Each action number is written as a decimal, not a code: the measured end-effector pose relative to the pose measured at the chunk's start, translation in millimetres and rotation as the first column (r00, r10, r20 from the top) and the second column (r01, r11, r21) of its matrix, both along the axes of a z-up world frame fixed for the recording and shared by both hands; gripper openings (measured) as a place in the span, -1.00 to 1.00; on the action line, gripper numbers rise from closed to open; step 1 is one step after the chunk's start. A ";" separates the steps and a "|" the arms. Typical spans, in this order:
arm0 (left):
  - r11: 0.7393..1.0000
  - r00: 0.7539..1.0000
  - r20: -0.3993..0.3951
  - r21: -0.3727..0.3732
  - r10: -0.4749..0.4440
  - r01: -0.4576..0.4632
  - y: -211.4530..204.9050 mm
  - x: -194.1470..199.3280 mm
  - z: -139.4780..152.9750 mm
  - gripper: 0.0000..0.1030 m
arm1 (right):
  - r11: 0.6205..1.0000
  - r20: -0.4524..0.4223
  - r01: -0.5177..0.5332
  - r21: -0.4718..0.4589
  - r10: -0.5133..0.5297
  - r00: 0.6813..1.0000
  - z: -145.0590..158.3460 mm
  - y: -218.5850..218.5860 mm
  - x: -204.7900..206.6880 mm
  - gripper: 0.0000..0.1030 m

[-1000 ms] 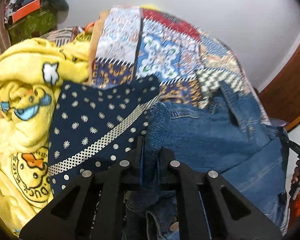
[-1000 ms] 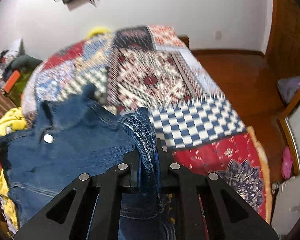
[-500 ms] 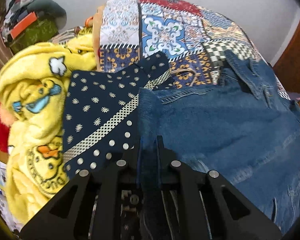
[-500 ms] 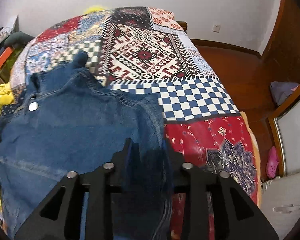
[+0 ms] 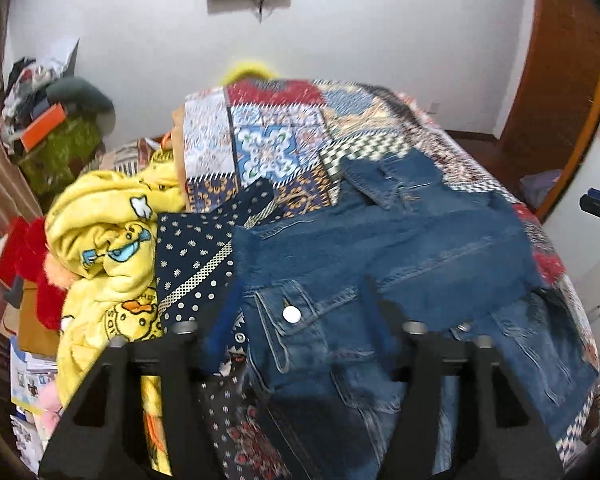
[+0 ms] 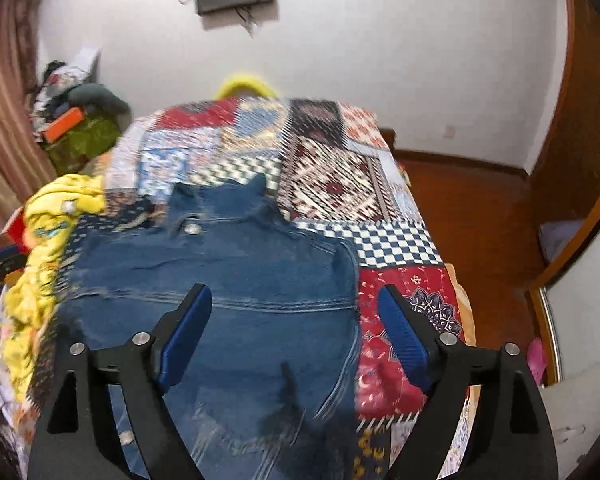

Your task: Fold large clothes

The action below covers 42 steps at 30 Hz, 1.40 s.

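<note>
The denim jacket (image 6: pixel 236 288) lies flat on the bed (image 6: pixel 332 184), collar at 12 o'clock. Both the left hand-held gripper (image 5: pixel 300 316) and right hand-held gripper (image 6: pixel 294 320) are opening wide above it, holding nothing.

Blue denim jacket (image 6: pixel 236 280) on multicoloured patchwork quilt (image 6: pixel 332 184); yellow cartoon-duck blanket (image 5: pixel 104 240), navy white-dotted cloth (image 5: pixel 192 256).

What I am failing to see from my two cameras

The denim jacket (image 5: pixel 400 248) is running off the bottom edge under my left hand-held gripper (image 5: pixel 300 300), its hem hidden; in the right view my right hand-held gripper (image 6: pixel 294 308) is covering its lower part. The quilt (image 6: pixel 332 176) is smearing with blur, and the clutter pile (image 5: pixel 48 120) is staying too small to identify.
</note>
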<state>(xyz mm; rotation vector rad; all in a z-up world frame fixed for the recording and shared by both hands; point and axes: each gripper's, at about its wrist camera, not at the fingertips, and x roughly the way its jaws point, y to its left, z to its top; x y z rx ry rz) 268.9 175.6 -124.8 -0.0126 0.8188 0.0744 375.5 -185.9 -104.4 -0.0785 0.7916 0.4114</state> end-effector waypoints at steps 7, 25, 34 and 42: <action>0.999 0.999 0.030 0.031 -0.017 0.016 -24.6 -59.1 1.2 0.83 | 0.999 0.089 -0.030 -0.012 0.031 0.996 3.5 0.6 -52.6 0.98; 0.905 0.942 -0.332 -0.385 0.045 -0.179 13.7 -142.1 -144.0 0.81 | 0.998 -0.279 0.067 0.021 -0.059 0.959 -103.7 -60.2 -110.6 0.98; 0.745 0.929 -0.369 -0.623 -0.010 -0.239 11.3 -144.3 -178.8 0.44 | 0.986 -0.459 0.091 0.140 -0.017 0.888 -142.9 -71.3 -101.5 0.86; 0.763 0.927 -0.376 -0.596 0.011 -0.250 14.1 -130.0 -175.9 -0.61 | 0.969 -0.489 0.085 0.231 0.040 0.871 -146.7 -66.5 -92.2 -0.36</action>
